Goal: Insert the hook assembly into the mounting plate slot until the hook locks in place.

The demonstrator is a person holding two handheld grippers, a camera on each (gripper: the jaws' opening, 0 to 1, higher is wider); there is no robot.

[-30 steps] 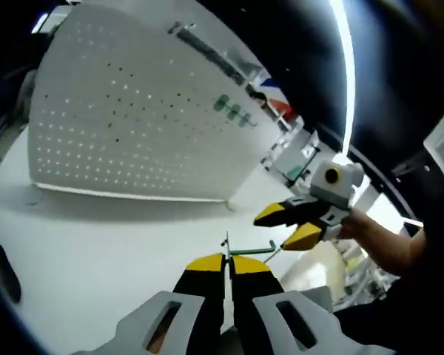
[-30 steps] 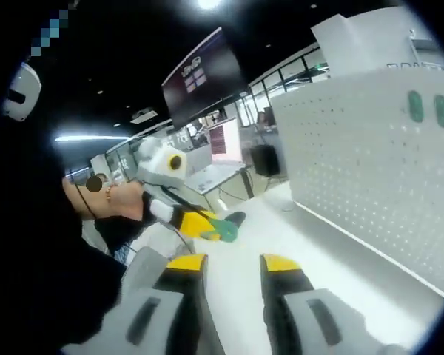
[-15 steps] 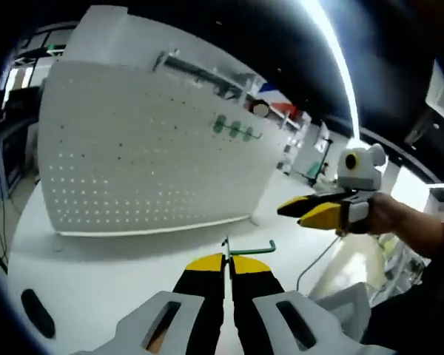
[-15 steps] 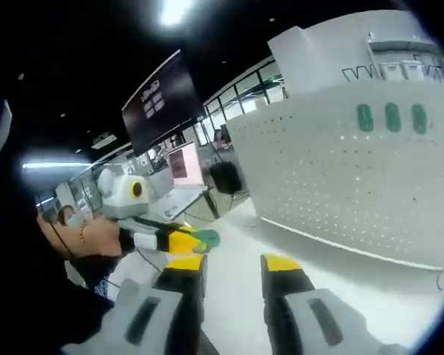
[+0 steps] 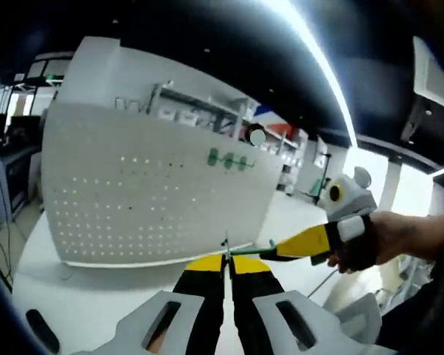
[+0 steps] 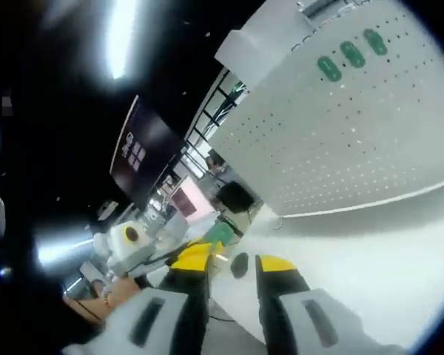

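Observation:
My left gripper [image 5: 225, 260] is shut on a thin green wire hook [image 5: 249, 251], whose arm runs out to the right and ends in a short bend. The right gripper [image 5: 275, 254] comes in from the right, its yellow fingers reaching that bent end. In the right gripper view my right gripper [image 6: 231, 263] stands open, and the green hook [image 6: 220, 233] sits just above its left fingertip, with the left gripper [image 6: 179, 254] behind it. The white perforated mounting plate [image 5: 148, 192] stands upright on the table, with three green pieces [image 5: 228, 159] near its top. The same plate [image 6: 340, 140] and green pieces [image 6: 348, 53] appear at the upper right.
A white table [image 5: 96, 296] carries the plate. A small dark oval [image 5: 41, 330] lies on it at the lower left. A person's hand [image 5: 399, 240] holds the right gripper. Shelving and screens stand in the dim room behind.
The right gripper has come left to the bent end of the hook. Both cameras have tilted, so the plate has shifted in each view. The left gripper still grips the hook.

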